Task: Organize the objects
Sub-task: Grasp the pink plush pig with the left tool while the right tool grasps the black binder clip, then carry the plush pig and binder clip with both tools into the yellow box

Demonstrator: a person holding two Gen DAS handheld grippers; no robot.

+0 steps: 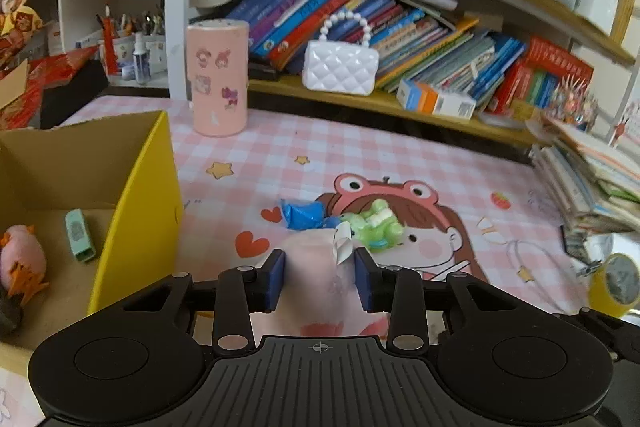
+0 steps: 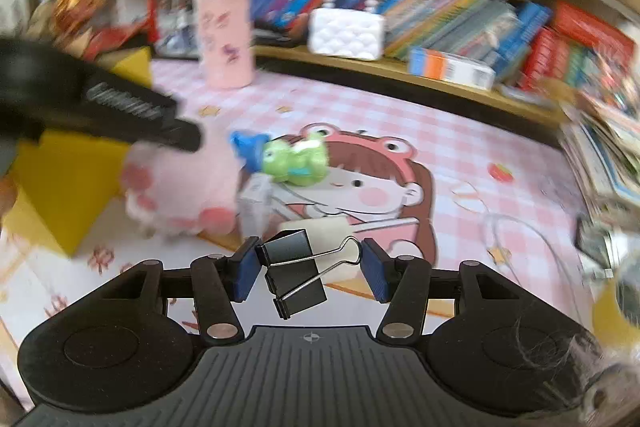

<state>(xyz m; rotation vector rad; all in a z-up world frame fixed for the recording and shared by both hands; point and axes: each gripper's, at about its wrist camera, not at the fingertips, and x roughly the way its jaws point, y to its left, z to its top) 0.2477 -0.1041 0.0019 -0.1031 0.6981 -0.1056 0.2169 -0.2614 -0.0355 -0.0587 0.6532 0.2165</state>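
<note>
My left gripper (image 1: 319, 277) is shut on a pink plush paw toy (image 1: 316, 267) with a white tag, held just above the table next to the yellow cardboard box (image 1: 136, 203). The same toy (image 2: 176, 187) and the left gripper's black body (image 2: 120, 107) show blurred in the right wrist view. My right gripper (image 2: 308, 269) holds black binder clips (image 2: 296, 267) between its blue pads. A green frog toy (image 1: 376, 227) and a blue wrapper (image 1: 300, 215) lie on the pink checked mat (image 1: 400, 163) beyond the plush toy. A white eraser (image 2: 320, 233) lies behind the clips.
The box holds a mint-green eraser (image 1: 80, 235) and a pink-and-orange plush (image 1: 22, 263). A pink sticker-covered cylinder (image 1: 219, 77) stands at the back. A white quilted purse (image 1: 340, 67) sits on the bookshelf. Stacked books (image 1: 588, 183) and a yellow tape roll (image 1: 616, 285) are on the right.
</note>
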